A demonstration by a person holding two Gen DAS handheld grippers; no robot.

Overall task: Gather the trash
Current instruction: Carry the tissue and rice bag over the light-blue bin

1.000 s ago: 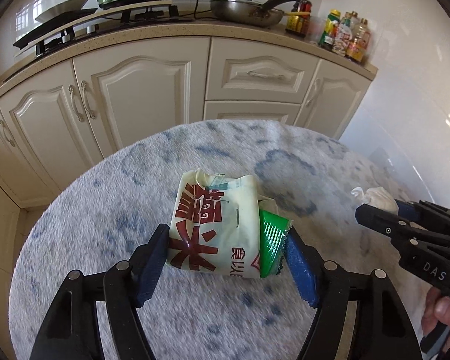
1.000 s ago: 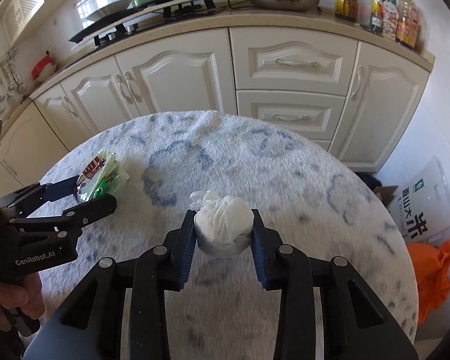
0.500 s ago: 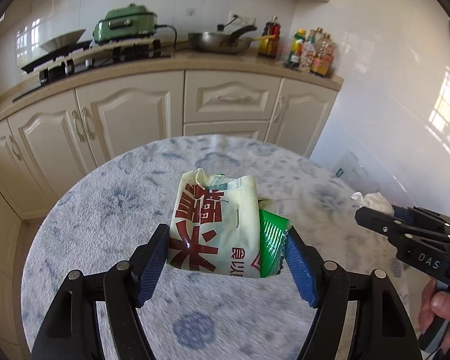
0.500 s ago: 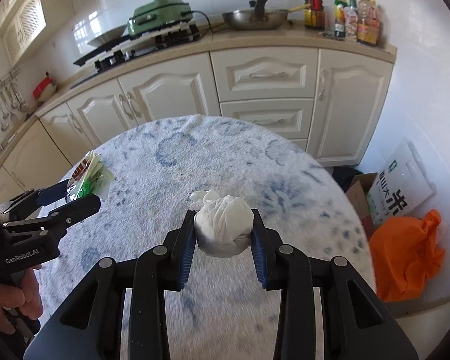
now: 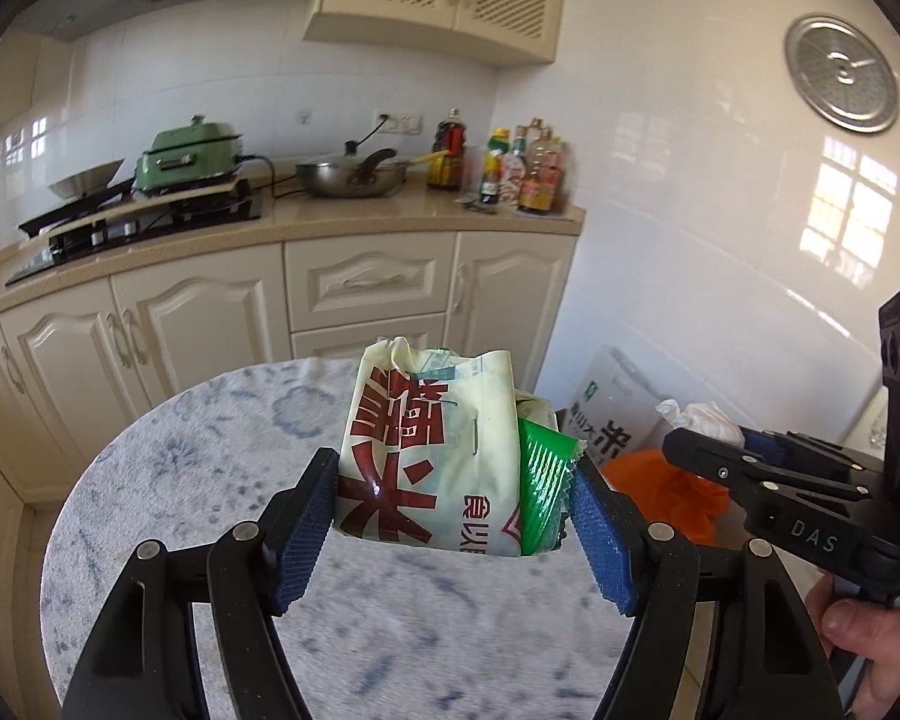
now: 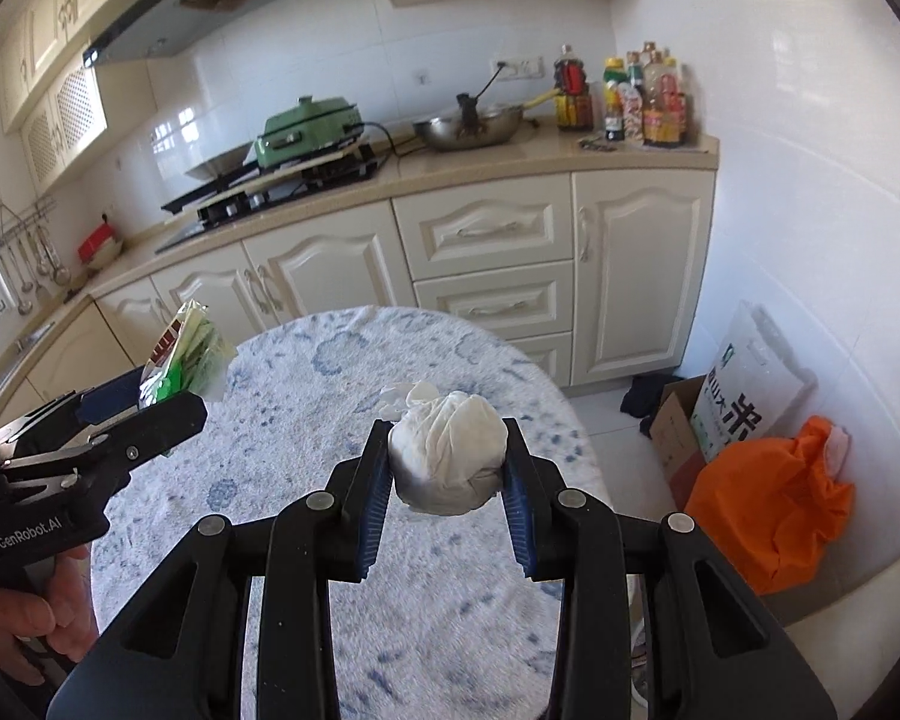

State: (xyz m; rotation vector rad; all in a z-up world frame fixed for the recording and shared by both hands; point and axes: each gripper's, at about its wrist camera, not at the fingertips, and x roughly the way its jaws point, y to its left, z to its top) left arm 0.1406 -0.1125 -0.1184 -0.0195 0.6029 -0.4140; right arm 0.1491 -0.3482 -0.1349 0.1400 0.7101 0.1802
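Two claws loaded: left claw (image 5: pixel 453 516) grips wrappers (image 5: pixel 432 450), right claw (image 6: pixel 447 471) tissue wad (image 6: pixel 447 450); next, carry to orange bag (image 6: pixel 768 516)

**Colours on my two feeds**

I see a cream packet (image 5: pixel 432 450) with dark red characters beside a shiny green wrapper (image 5: pixel 543 480). The crumpled tissue ball (image 6: pixel 447 450) is white. My black grippers carry blue pads (image 5: pixel 306 528). The tablecloth (image 6: pixel 306 420) is white with blue mottling; the bag (image 6: pixel 768 516) on the floor is orange.
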